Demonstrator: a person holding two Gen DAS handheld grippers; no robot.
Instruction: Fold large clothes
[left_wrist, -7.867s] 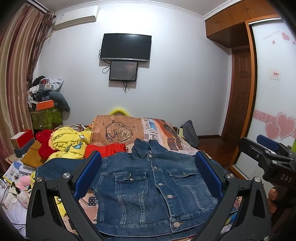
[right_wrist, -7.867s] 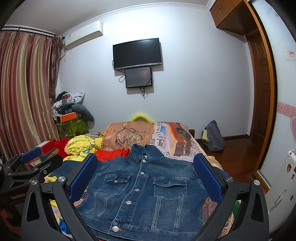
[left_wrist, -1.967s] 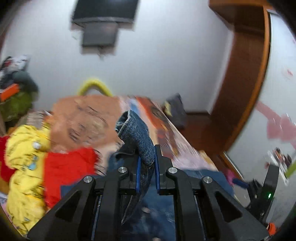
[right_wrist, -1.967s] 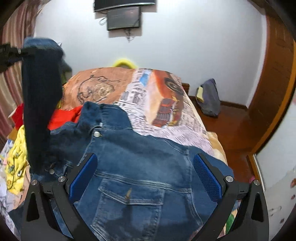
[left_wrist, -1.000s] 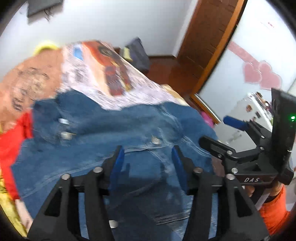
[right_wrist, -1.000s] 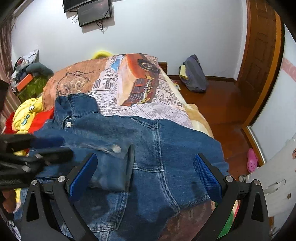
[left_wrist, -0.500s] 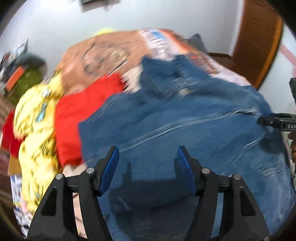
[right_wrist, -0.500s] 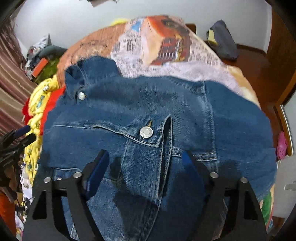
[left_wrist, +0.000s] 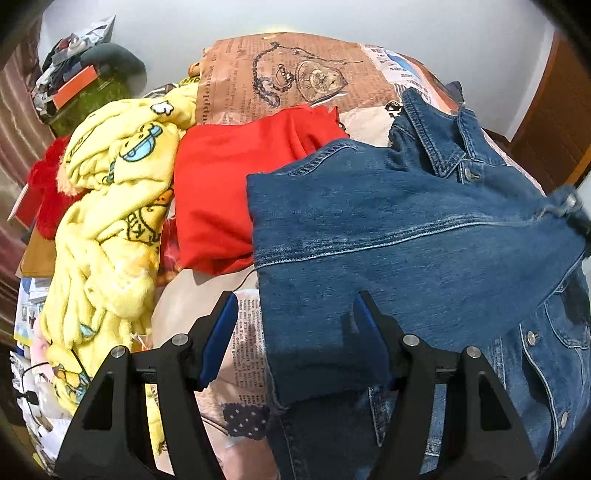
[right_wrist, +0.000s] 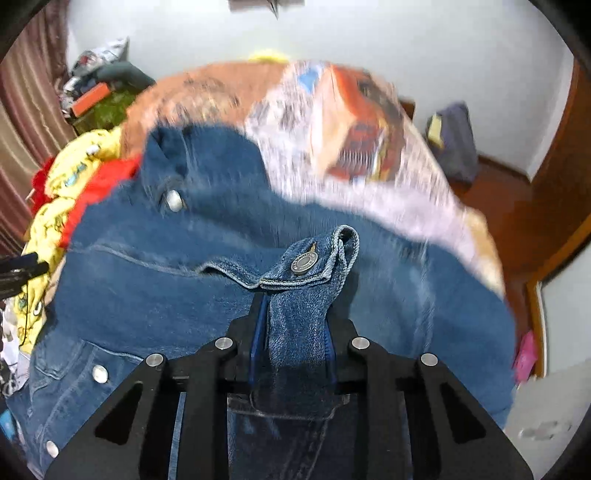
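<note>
In the left wrist view, the denim jacket is seen spread on the bed, front side up, with its collar toward the far end. One sleeve is laid across the chest, its cuff reaching toward the right edge of the picture. The left gripper is held over the jacket's left edge with its jaws partly open; the folded edge lies between the blue pads, but nothing is pressed by them. A red garment and a yellow blanket are piled just beside the jacket, on its left.

In the right wrist view, which is blurred toward the far end, the right gripper is seen closed narrowly on the buttoned cuff of the sleeve; its jaws have just been closing, and the denim is bunched between the pads. The cuff is raised slightly above the jacket's front. The tip of the other gripper is visible at the left edge.

As a judgement, the fold is at an early stage: one sleeve is brought across the body and is now gripped at its cuff, probably to be straightened or re-laid. The other sleeve cannot be made out, and the folding of the body into a compact shape is not yet done.
</note>
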